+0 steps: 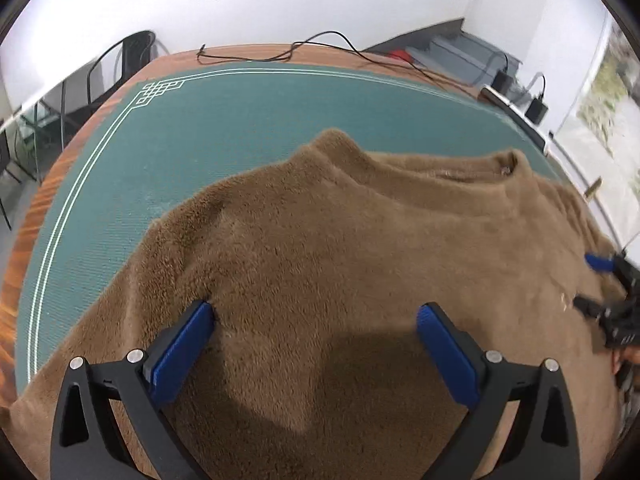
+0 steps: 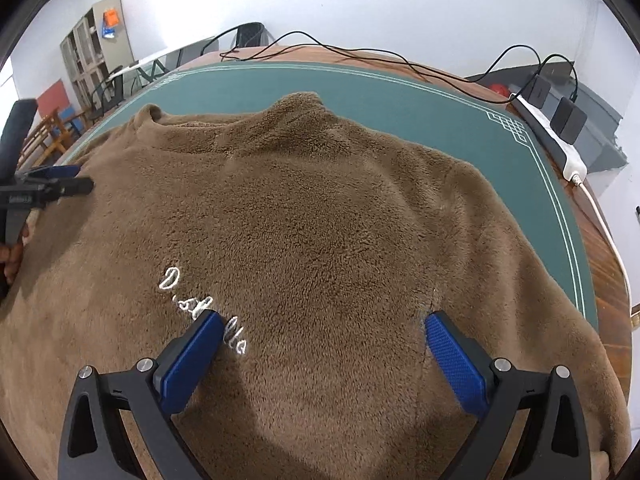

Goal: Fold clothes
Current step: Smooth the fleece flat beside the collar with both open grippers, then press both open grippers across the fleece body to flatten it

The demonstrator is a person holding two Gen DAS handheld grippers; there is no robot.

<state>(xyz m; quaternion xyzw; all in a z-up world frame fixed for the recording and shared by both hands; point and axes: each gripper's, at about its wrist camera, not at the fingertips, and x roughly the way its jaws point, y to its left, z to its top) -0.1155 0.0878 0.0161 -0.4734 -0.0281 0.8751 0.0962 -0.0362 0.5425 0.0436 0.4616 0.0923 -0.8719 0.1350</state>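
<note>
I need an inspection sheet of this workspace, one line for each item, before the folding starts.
Surface: wooden table under a green mat.
Job's things: brown fleece sweater spread flat, white lettering facing up.
Clutter: nothing seen on the mat.
Grippers: left gripper and right gripper both open above the sweater.
Cables: black cable along the far edge; white power strip with adapters.
Surroundings: white walls, cabinet, chairs.
</note>
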